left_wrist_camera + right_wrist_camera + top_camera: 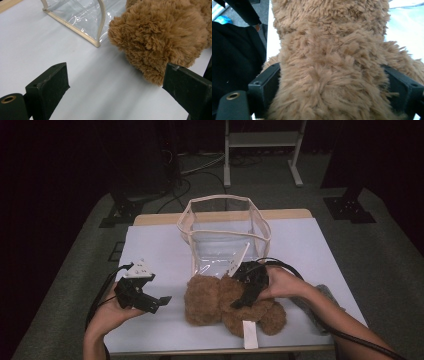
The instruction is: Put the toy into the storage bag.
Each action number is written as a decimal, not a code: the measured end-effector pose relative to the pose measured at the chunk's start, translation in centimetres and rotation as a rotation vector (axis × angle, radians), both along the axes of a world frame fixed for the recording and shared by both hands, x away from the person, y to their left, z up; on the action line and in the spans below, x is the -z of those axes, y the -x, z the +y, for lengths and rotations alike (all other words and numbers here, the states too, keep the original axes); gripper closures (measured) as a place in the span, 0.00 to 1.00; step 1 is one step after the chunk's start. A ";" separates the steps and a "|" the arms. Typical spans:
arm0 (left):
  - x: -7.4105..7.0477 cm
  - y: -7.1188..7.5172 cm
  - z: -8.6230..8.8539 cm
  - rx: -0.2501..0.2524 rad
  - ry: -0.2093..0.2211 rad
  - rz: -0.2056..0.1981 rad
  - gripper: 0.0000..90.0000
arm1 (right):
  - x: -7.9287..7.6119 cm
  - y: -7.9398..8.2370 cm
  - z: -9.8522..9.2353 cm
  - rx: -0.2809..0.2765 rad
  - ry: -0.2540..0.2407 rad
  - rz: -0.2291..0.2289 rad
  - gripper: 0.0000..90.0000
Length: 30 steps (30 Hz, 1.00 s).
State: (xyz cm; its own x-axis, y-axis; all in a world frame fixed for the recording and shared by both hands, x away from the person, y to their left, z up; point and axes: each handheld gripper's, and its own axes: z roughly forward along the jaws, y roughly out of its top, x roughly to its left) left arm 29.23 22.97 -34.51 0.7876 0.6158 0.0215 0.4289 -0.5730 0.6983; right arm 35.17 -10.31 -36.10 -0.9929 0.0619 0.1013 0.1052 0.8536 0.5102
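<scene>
A fluffy brown teddy bear [215, 304] lies on its side near the front of the white table [155, 245], with a white tag [249, 334] at its lower end. Just behind it stands a clear plastic bag with beige trim [225, 227], its top gaping. My right gripper [246, 296] is pressed down over the bear's body; in the right gripper view its gripper [332, 75] has wide jaws on either side of the bear [332, 50], with fur pushing against both. My left gripper [159, 303] is open over bare table left of the bear [160, 40], near the bag's corner [97, 37].
A grey cloth [322, 302] lies under the right forearm at the table's right front. Beyond the far edge are a white metal frame [262, 140], cables and dark stands on the floor. A black garment [234, 57] is at the left of the right gripper view.
</scene>
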 end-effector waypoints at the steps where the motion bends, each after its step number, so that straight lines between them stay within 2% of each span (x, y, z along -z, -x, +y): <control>1: 0.0 0.0 0.0 -0.001 0.000 0.000 0.06 | 0.1 0.1 0.0 0.007 0.001 -0.005 0.14; 6: 0.1 0.0 0.0 -0.003 0.001 0.004 0.06 | 0.6 0.1 -0.1 0.020 0.013 -0.017 0.14; 12: 0.2 0.0 0.0 -0.001 -0.004 0.006 0.06 | 1.4 0.1 0.1 0.040 0.034 -0.010 0.17; 17: 0.1 0.0 0.2 -0.009 0.001 0.004 0.06 | 1.5 -0.1 -0.1 0.051 0.029 0.006 0.25; 25: 0.1 0.0 0.3 -0.009 0.000 0.005 0.06 | 1.5 -0.5 -0.3 0.039 0.036 0.038 0.38; 30: 0.1 0.0 0.3 -0.011 0.000 0.006 0.06 | 1.3 -0.4 -0.2 0.030 0.044 0.034 0.40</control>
State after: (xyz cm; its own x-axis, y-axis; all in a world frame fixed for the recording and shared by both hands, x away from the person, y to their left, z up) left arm 29.23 23.24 -34.65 0.7810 0.6243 0.0169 0.4393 -0.5684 0.6956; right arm 35.55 -10.51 -37.44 -0.9866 0.0971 0.1314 0.1481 0.8714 0.4676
